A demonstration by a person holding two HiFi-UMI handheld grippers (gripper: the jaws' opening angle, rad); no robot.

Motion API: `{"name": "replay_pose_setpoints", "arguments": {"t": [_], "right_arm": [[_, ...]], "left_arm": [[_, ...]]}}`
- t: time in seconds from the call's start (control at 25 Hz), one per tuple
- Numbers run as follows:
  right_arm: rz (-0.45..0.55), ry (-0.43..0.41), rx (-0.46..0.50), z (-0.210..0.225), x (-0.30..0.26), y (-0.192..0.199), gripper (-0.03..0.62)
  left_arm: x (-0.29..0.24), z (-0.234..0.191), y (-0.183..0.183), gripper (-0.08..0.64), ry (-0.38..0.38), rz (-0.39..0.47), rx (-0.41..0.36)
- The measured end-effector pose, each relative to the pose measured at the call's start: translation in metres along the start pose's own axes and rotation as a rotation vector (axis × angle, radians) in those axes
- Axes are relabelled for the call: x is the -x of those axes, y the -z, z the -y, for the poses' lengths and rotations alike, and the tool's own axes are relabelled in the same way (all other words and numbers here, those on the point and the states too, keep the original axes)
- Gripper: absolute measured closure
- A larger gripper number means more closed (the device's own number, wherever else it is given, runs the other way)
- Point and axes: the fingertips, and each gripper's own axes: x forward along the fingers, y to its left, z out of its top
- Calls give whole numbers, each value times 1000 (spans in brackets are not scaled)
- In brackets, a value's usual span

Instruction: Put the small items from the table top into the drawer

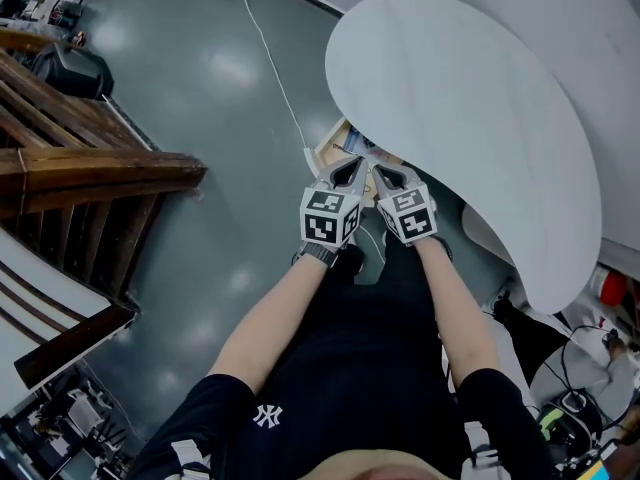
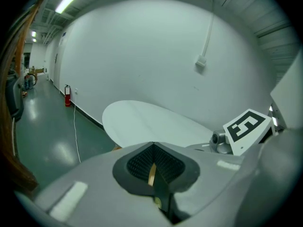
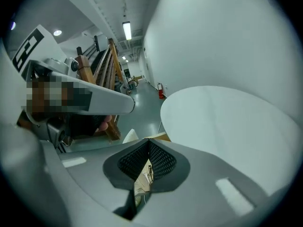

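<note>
Your two claws hide most of the drawer (image 1: 338,150). You see only a bit of its wood edge, and what lies in it is too small to tell. Your arms reach out side by side, with both claws tipped down. Your left claw (image 1: 353,167) is pressed together and holds nothing. Your right claw (image 1: 381,172) is pressed together and holds nothing too. The drawer sits just under both tips, below the white table (image 1: 450,88) ahead of them.

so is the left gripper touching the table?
Cannot tell. Head view puts the left gripper tip right at the table edge; the left gripper view hides that edge.
</note>
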Motion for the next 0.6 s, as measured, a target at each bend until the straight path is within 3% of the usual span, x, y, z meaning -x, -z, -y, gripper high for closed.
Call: {"name": "replay_pose_setpoints", "arguments": {"t": [0.6], "right_arm": [[263, 157, -51, 17, 90, -109, 566]], "left_arm": [[34, 41, -80, 560, 92, 100, -78]]}}
